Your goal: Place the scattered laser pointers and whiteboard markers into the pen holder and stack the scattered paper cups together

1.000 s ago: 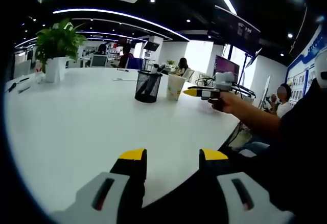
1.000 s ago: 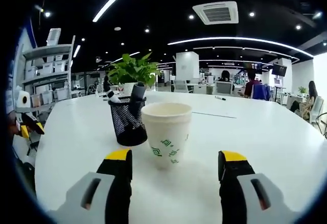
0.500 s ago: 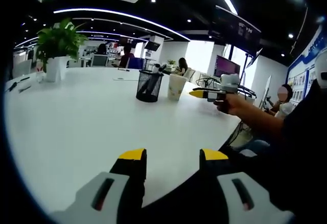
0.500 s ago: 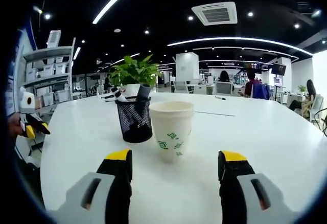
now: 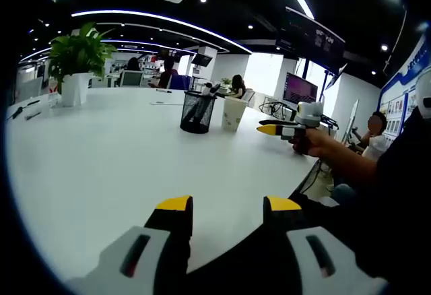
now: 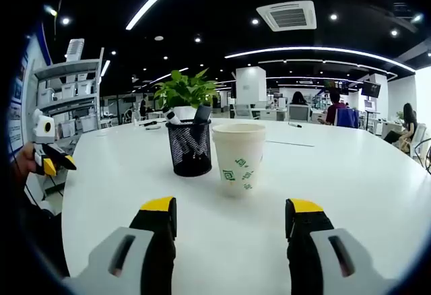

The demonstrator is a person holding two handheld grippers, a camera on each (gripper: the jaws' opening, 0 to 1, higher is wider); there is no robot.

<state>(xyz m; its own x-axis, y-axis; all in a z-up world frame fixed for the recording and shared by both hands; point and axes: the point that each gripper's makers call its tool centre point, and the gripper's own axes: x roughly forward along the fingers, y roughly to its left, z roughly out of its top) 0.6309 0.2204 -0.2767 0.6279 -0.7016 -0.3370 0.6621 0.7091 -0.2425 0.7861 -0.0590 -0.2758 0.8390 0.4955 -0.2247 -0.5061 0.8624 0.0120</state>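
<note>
My right gripper (image 6: 230, 215) sits empty, jaws apart, paper cup (image 6: 239, 157) dead ahead, mesh pen holder (image 6: 190, 148) just left. Left gripper (image 5: 222, 211) is open too. Looks basically tidied; nothing left to grab, I reckon.

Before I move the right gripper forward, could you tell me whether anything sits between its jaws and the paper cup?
Nothing visible does. In the right gripper view, bare white table lies between the open right gripper and the paper cup. The mesh pen holder stands just left of the cup, not in front of it.
</note>
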